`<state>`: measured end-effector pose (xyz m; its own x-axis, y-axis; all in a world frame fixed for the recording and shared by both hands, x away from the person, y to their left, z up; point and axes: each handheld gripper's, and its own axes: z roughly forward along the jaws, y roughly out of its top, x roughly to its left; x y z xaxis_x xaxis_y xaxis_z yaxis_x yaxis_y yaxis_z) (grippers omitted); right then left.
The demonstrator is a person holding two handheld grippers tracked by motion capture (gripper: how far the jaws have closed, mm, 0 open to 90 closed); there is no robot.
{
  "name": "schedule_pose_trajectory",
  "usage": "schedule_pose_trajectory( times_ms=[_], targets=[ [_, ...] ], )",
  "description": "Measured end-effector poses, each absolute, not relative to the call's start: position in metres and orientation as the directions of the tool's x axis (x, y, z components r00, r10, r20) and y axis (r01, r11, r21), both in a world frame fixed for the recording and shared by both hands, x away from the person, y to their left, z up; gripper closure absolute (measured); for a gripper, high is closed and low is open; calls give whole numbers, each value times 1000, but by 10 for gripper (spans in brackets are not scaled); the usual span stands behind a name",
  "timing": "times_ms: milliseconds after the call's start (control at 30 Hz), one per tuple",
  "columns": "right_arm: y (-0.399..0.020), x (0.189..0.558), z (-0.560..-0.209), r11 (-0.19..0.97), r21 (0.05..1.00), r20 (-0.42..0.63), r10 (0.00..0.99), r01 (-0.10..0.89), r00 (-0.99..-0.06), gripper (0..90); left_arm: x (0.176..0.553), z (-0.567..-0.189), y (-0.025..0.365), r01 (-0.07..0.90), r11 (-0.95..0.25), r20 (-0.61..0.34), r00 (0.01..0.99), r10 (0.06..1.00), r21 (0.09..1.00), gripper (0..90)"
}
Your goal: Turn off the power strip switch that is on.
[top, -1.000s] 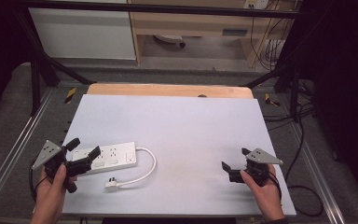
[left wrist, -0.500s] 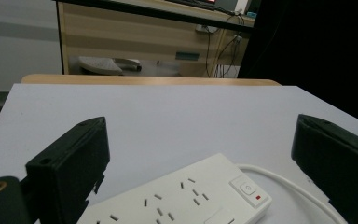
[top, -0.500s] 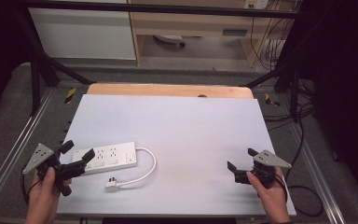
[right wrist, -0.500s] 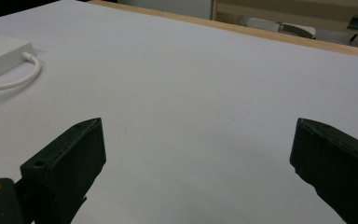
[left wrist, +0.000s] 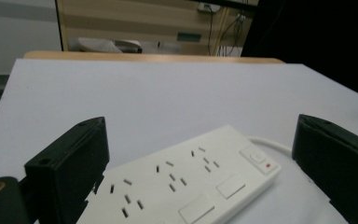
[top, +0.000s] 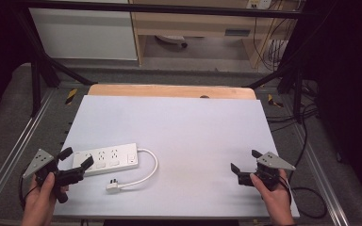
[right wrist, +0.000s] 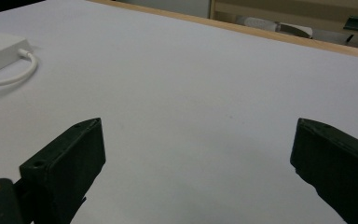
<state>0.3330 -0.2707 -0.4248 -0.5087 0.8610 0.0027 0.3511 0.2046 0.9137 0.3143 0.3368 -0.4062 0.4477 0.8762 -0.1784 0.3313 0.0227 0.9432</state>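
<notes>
Place: a lab or recording workspace, not a home.
Bench (top: pixel 179 117): a plain white sheet over a wooden top whose edge shows along the far side, mid-frame in the high view.
Frame (top: pixel 37 80): black metal struts rise at the upper left and upper right and a black bar crosses the top of the frame, like a rig built around the bench.
Rails (top: pixel 9 155): grey metal rails run down both sides of the bench.
Cables (top: pixel 264 42): loose cables hang in a bundle at the upper right.
Background: a white cabinet (top: pixel 85 33) at the upper left, wooden shelving (top: pixel 193 23) at top centre.
Floor (top: pixel 217 52): bare grey.
</notes>
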Motion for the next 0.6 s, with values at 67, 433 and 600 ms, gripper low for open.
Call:
schedule_pose_trajectory(
  times_ms=[67,433,600],
  targets=[
    [-271,333,-425,200,913,8,862,354,-508,35,314,-410,336,353,-2,-170,457,873,936,37],
    [-269,336,-432,226,892,7,859,391,-512,33,319,-421,343,386,-42,-129,408,904,922,63],
    [-265,340,-438,250,866,9,859,434,-511,33,320,-420,347,384,-20,-144,394,908,923,62]
  ],
)
